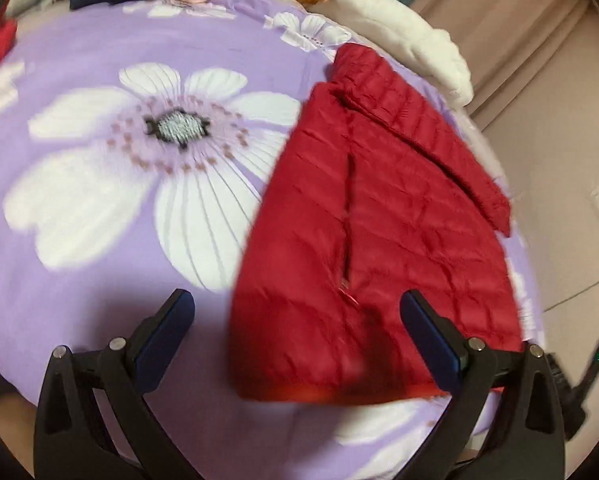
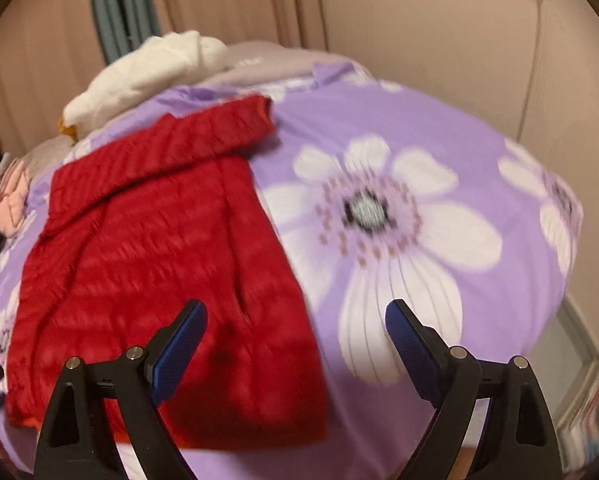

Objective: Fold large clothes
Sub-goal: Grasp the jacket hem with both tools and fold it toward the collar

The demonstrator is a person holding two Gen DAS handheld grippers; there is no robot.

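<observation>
Ahead of the left gripper (image 1: 297, 308) and off toward its right finger, the red quilted puffer jacket (image 1: 379, 240) lies flat on the purple bedspread printed with large white flowers (image 1: 99, 60). One sleeve is laid slantwise across its upper part, and its hem sits nearest the gripper. The jaws stand wide apart with nothing between them; the right blue pad (image 1: 431, 344) hangs over the lower corner of the jacket, though whether it touches the cloth cannot be told through the blur. A white fluffy garment (image 1: 399, 36) lies beyond the jacket, near the edge of the bed. From the right wrist view, the right gripper (image 2: 295, 320) is likewise released and empty, with the jacket (image 2: 151, 248) ahead and to its left, under its left finger, and bare bedspread (image 2: 439, 128) ahead and to its right. Judging by the narrow, already doubled shape of the jacket, a lengthwise fold appears to be done and both hands free of it. The next move likely calls for both grippers to take the hem corners and carry them up toward the collar, keeping the slippery layers from sliding apart.
</observation>
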